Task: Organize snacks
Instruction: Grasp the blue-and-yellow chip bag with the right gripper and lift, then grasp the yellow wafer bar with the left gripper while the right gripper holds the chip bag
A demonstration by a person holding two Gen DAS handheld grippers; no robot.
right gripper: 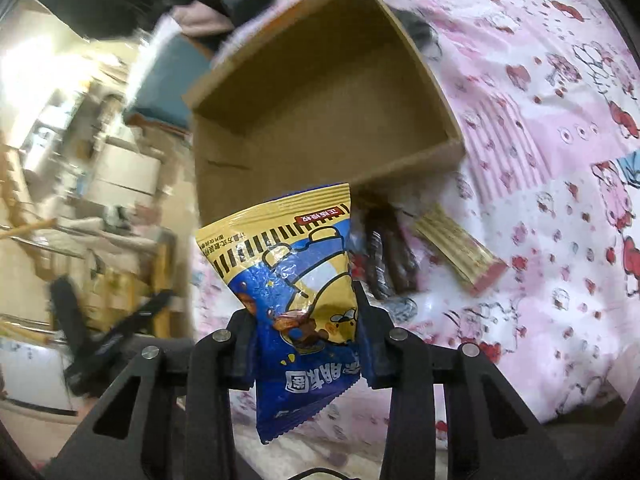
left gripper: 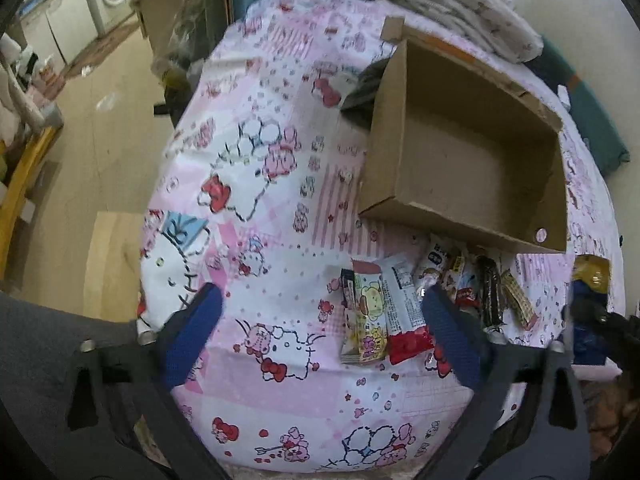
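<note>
While box (left gripper: 472, 160) sits bare, holding blue-yellow bag (right gripper: 296, 280) pinched in right gripper (right gripper: 306, 320); left gripper (left gripper: 320, 340) wide, nothing btwn; snack bars (left gripper: 384, 312) at 6 o'clock of box, unpacked.

We see the cardboard box (left gripper: 472, 160) lying on the bed (left gripper: 260, 200), with the snack packets (left gripper: 384, 312) on the bed just before its near wall.
</note>
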